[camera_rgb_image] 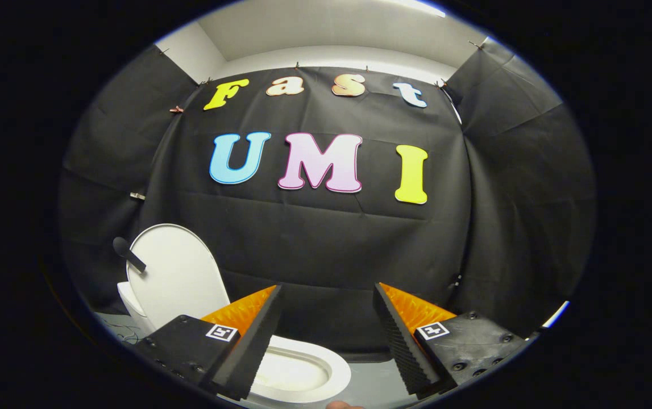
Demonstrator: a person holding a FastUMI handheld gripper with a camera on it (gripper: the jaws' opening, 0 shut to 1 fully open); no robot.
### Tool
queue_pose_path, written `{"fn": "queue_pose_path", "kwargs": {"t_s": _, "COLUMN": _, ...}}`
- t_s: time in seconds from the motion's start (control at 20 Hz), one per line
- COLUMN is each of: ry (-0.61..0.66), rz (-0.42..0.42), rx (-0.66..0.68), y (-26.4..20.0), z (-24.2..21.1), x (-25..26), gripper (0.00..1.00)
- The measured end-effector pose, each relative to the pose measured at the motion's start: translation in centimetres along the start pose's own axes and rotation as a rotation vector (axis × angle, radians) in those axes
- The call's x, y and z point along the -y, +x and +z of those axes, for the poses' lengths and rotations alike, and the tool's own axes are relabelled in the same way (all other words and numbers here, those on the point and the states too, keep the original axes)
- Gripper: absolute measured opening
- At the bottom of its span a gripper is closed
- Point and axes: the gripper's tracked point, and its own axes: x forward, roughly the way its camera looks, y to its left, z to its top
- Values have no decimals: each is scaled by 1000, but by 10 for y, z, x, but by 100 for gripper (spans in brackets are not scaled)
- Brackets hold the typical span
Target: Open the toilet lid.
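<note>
Looking along the two fingers, we find the gripper spread wide, its jaws well apart with nothing caught between them and neither finger touching anything. We see a small square marker on the body behind each finger.

We see the toilet low down, below and ahead of the fingers, and mostly on the side of the left one. Its seat ring shows as a pale oval whose near part is hidden behind the left finger, and we look down into the bowl through it. The toilet lid is already raised: it stands upright, or close to it, behind the bowl and beyond the left finger, with its broad white inner face turned toward us. We cannot tell whether it leans on anything behind it.

We notice a dark handle-like piece sticking out at the lid's upper left edge, tilted; what it belongs to we cannot tell.

We see the booth's black cloth wall hanging straight ahead, beyond the gap between the fingers, creased and folded, with more cloth running down each side. A strip of grey floor shows between the seat ring and the right finger
</note>
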Motion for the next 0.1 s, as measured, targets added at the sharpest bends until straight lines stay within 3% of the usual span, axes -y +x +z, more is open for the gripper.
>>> {"fn": "queue_pose_path", "kwargs": {"t_s": 0.1, "ry": 4, "rz": -5, "rx": -1, "y": -1, "z": 0, "x": 2, "gripper": 98}}
